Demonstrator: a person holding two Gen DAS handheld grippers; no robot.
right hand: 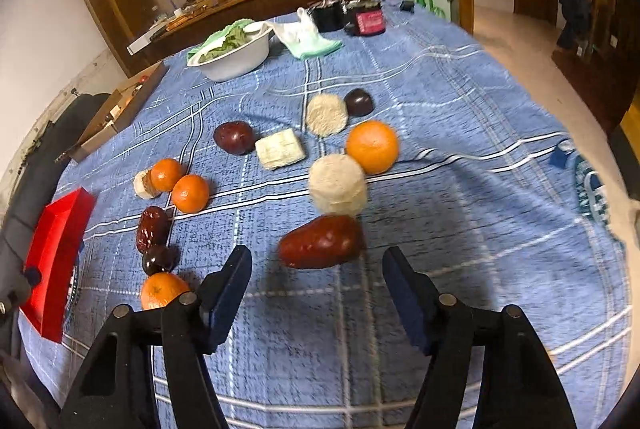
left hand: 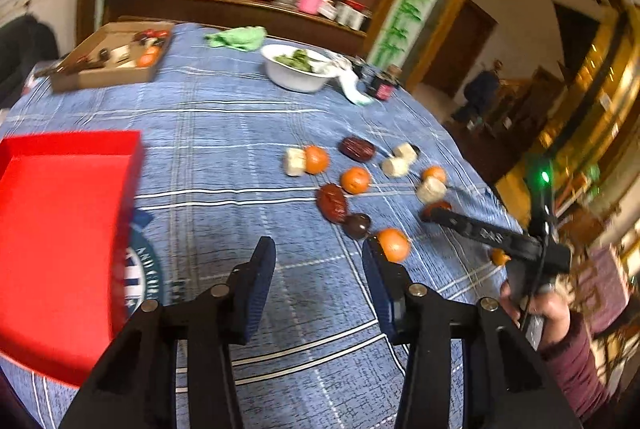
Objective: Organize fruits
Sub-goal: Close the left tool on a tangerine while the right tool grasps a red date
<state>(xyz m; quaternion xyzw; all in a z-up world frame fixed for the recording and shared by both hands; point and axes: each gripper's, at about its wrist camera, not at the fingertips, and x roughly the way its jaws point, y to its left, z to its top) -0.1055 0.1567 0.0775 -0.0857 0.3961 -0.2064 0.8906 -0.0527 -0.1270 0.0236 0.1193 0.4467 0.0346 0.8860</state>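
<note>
Several fruits lie loose on the blue checked cloth: oranges (right hand: 372, 146), red dates (right hand: 321, 242), dark round fruits (right hand: 359, 102) and pale cut pieces (right hand: 338, 183). A red tray (left hand: 60, 229) sits at the left; it also shows in the right wrist view (right hand: 56, 253). My left gripper (left hand: 318, 253) is open and empty, an orange (left hand: 394, 244) touching its right finger's tip. My right gripper (right hand: 316, 265) is open and empty, just short of the nearest red date; from the left wrist view it (left hand: 430, 214) reaches in from the right.
A white bowl of greens (right hand: 234, 53) stands at the back, with a cardboard box (left hand: 108, 59), a green cloth (left hand: 236, 37), a white-green towel (right hand: 308, 37) and dark jars (right hand: 364, 17). The table edge drops off at the right.
</note>
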